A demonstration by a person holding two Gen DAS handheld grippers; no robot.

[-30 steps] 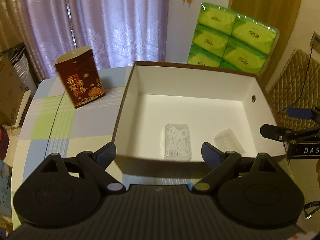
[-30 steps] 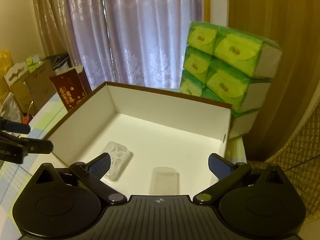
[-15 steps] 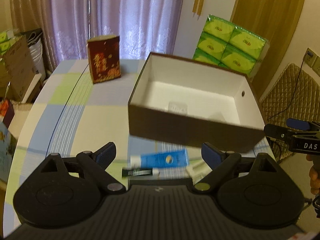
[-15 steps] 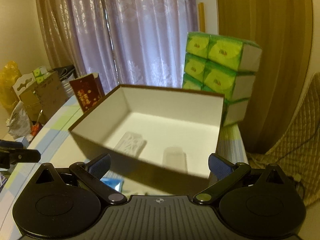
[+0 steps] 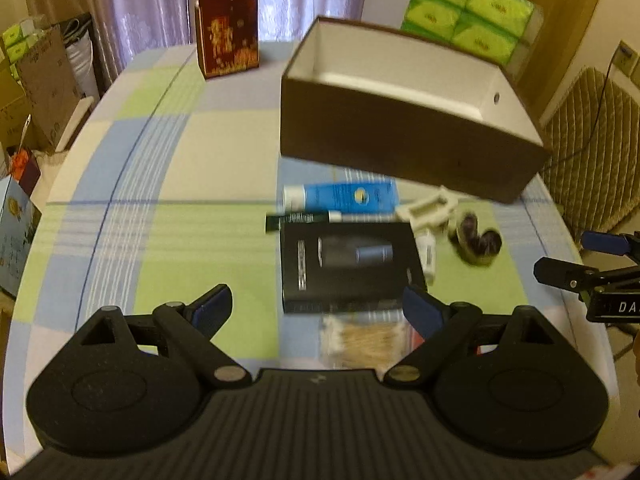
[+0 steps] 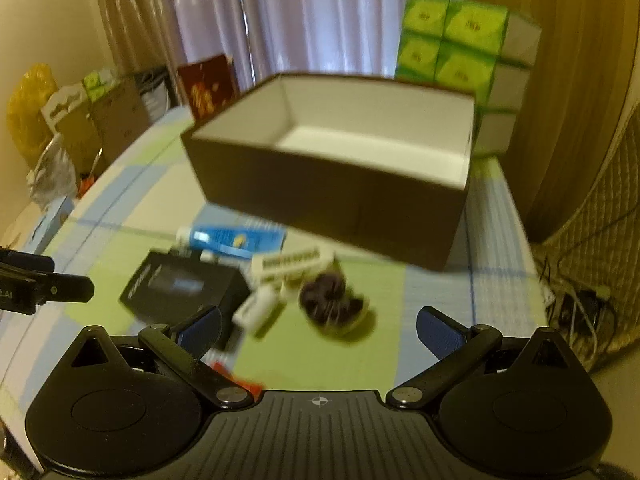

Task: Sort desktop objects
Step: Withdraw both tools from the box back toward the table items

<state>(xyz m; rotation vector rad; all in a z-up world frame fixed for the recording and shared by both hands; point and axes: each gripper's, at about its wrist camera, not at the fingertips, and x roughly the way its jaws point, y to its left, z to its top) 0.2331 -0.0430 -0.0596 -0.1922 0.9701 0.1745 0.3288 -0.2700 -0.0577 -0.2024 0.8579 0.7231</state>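
**Loose items wait in front of the open box; both grippers empty**

The left gripper point(image 5: 316, 308) and the right gripper point(image 6: 318, 326) both hover above the checked tablecloth point(image 5: 180, 216) with jaws spread wide and nothing between them.

The items to sort lie in a cluster just in front of the brown storage box point(image 5: 400, 148), whose white inside is only partly in view. Nearest the left gripper is a clear pack of cotton swabs point(image 5: 360, 340), touching the near edge of a black carton point(image 5: 348, 266). Beyond the carton lie a slim black tube point(image 5: 304, 218) and a blue-and-white squeeze tube point(image 5: 344, 198). To the right sit a cream plastic piece point(image 5: 428, 210), a small white bottle point(image 6: 256, 308) and a round container with dark contents point(image 6: 334, 304); blur hides what those are.

The carton looks stiff and probably light; its long edges seem the sound place to pinch. The squeeze tube is likely soft and slick, so gripping across the body near the cap should stop it slipping. The swab pack may crumple, so a gentle pinch across its middle suits it.
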